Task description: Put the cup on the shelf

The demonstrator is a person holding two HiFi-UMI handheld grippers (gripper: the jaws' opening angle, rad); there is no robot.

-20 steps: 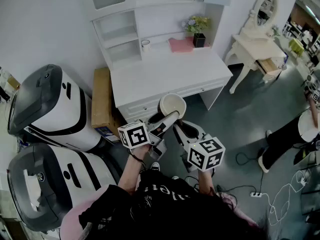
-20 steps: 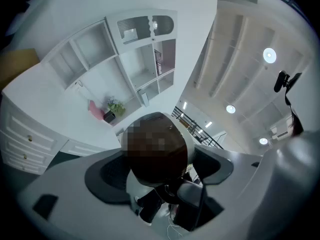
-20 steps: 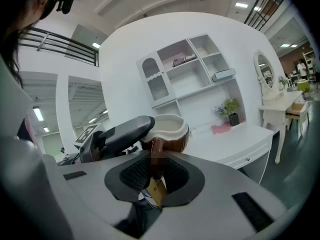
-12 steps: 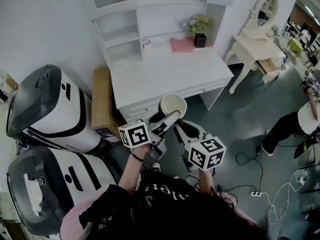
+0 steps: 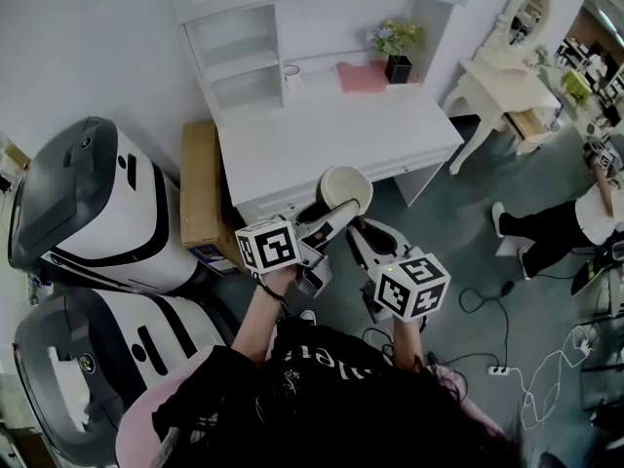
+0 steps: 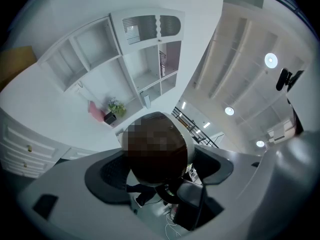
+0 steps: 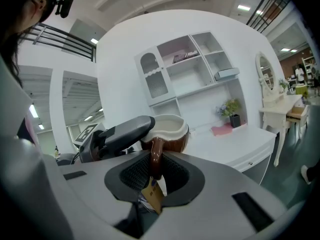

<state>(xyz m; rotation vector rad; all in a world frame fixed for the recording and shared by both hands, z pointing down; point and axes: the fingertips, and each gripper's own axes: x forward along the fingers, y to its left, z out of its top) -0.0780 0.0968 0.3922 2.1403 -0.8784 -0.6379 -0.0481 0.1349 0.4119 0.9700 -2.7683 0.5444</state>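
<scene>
A brown cup with a cream inside hangs in front of the white desk, held between both grippers. My left gripper has its jaws spread wide around the cup's body, pads against its sides. The right gripper is shut on the brown handle, and a tan tag hangs below it. In the right gripper view the cup has a left finger lying against its rim. The white shelf unit stands at the back of the desk, its compartments open.
On the desk stand a small white mug, a pink mat and a flower pot. Two white-grey machines and a cardboard box are left. A dressing table, a person and floor cables are right.
Both grippers and the cup have drifted slightly forward and right toward the desk. Both grips look unchanged. The person at the right has shifted.
</scene>
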